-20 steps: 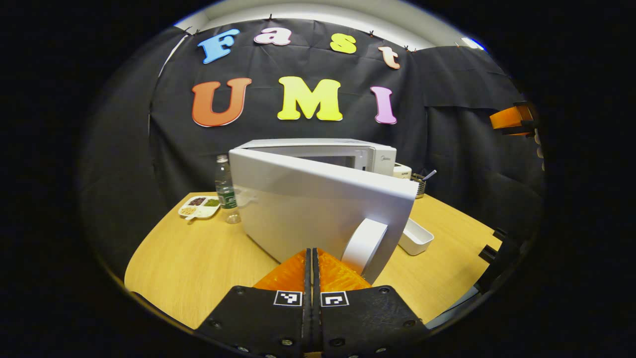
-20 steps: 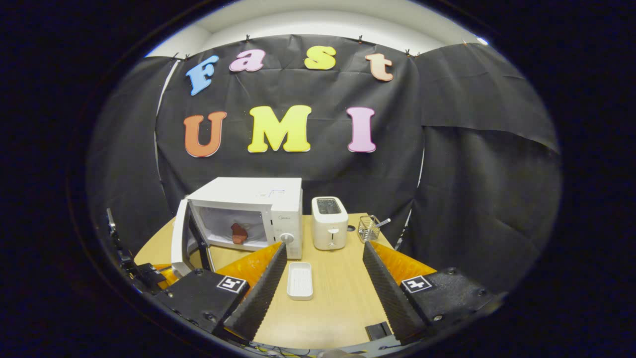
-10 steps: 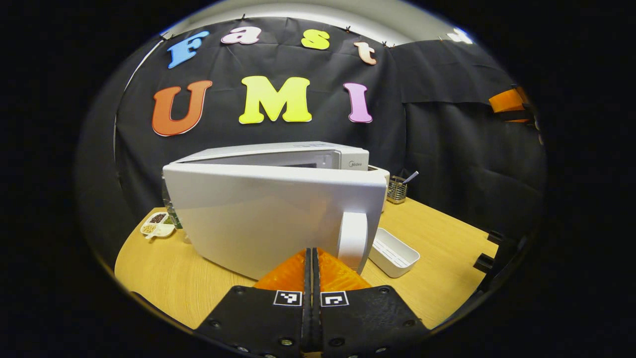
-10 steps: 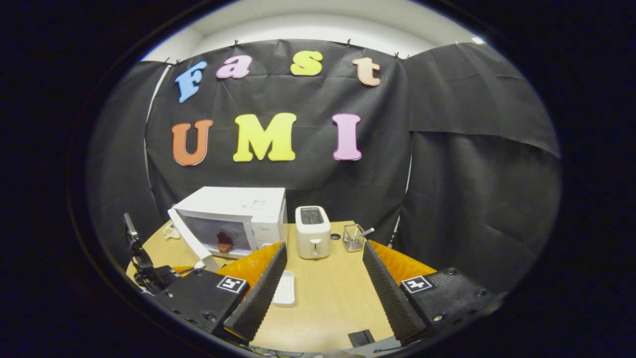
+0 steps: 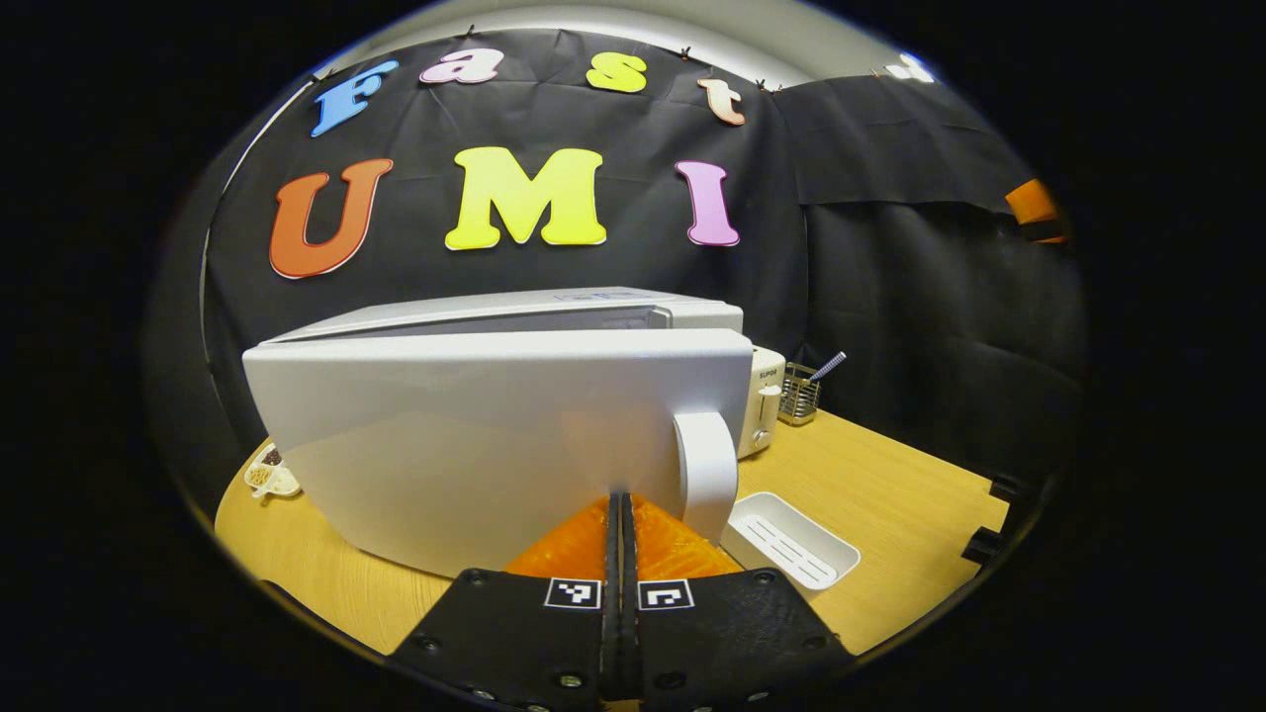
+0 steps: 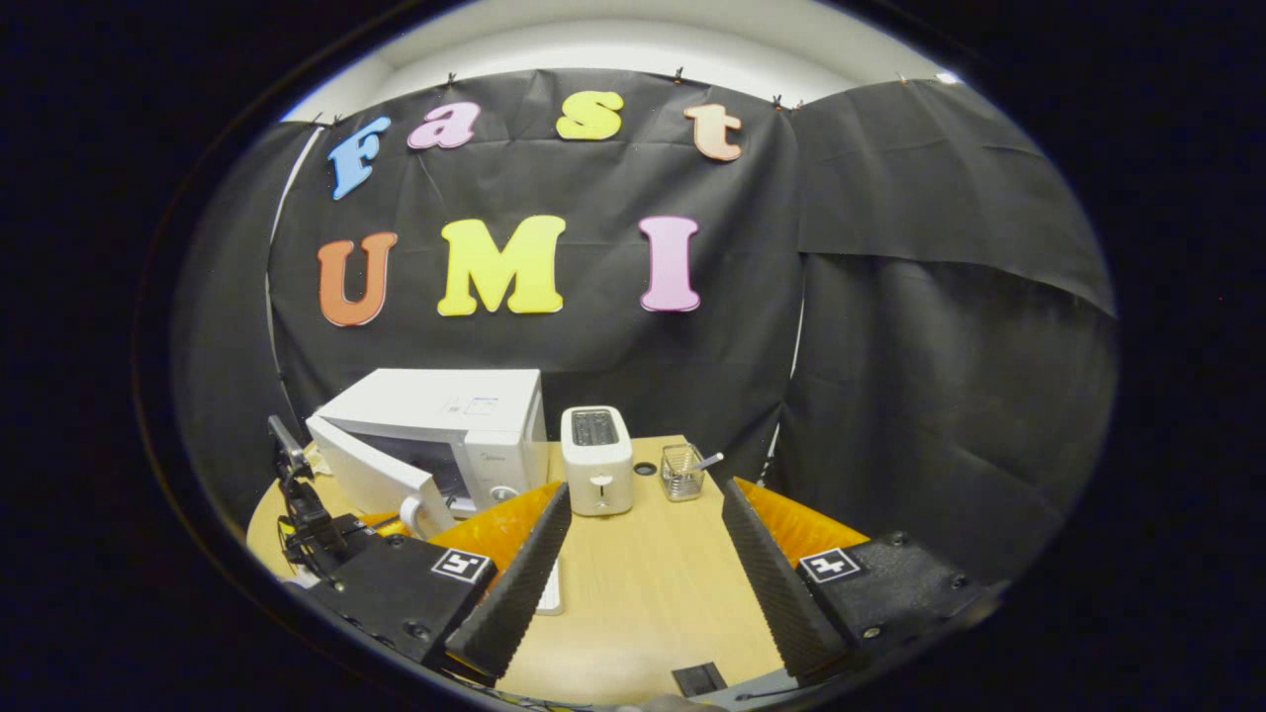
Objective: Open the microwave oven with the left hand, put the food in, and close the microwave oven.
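1. Two ribbed orange fingers of the left gripper [image 5: 622, 514] are pressed flat together, tips right up against the smooth white microwave door [image 5: 475, 435], just beside its rounded, loop-shaped handle [image 5: 706, 473].
2. Door's nearly home: it stands at a narrow angle to the boxy white microwave [image 6: 450, 435], a thin dark gap showing along the top edge.
3. From the right gripper view, the right gripper [image 6: 643, 544] is spread wide, its black serrated pads [image 6: 524, 574] holding nothing above the pale wood-grain table [image 6: 643, 593].
4. Food inside the oven can't be made out from here.
5. Toward the table's back edge sit a rounded white toaster [image 6: 596, 460] and a wire-mesh holder [image 6: 680, 472] with a utensil poking out.
6. Shallow white ribbed tray [image 5: 789, 542] lies on the table in front of the microwave, beside the handle; a small divided dish [image 5: 267, 479] sits at the table's left edge.
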The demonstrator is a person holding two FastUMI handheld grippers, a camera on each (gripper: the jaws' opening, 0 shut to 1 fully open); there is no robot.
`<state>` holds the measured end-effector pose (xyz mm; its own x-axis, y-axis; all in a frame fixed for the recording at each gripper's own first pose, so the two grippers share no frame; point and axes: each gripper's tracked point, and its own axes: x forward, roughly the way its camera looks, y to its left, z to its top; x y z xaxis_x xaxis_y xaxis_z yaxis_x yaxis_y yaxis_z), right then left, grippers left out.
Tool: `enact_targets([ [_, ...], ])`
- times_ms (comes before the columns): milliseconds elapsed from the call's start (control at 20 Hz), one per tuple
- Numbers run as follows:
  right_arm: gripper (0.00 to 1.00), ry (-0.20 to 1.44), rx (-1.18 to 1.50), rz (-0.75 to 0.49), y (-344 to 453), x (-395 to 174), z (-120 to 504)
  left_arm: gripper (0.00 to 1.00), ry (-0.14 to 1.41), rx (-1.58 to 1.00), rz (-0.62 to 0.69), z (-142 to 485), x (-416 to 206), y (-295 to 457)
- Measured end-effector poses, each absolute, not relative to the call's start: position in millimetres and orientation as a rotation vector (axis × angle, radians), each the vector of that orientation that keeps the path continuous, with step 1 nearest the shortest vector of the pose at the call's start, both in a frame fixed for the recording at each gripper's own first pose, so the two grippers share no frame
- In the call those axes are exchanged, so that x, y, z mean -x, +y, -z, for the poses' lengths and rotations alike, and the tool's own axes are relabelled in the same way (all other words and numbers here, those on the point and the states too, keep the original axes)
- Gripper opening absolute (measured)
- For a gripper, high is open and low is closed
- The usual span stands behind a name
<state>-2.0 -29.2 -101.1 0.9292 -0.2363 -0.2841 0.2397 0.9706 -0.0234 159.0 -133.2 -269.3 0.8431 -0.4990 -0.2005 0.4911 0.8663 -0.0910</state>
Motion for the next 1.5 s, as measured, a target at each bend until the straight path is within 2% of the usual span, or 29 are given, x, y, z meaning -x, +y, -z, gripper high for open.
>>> enact_targets([
  [500, 0.99, 0.33, 0.002, 0.235, -42.9, -17.3, 108.4, 0.0, 0.235, 0.101, 0.402, 273.2, -222.7, -149.3],
  [950, 0.99, 0.339, -0.014, 0.221, -47.8, -28.4, 111.4, 0.0, 0.214, 0.051, 0.399, 272.7, -241.5, -160.6],
  [1300, 0.99, 0.338, -0.024, 0.193, -41.2, -33.7, 111.9, 0.0, 0.215, 0.035, 0.385, 261.9, -227.1, -160.3],
  [1500, 0.99, 0.324, -0.029, 0.152, -27.7, -36.3, 110.1, 0.0, 0.197, 0.09, 0.352, 231.7, -196.2, -136.0],
])
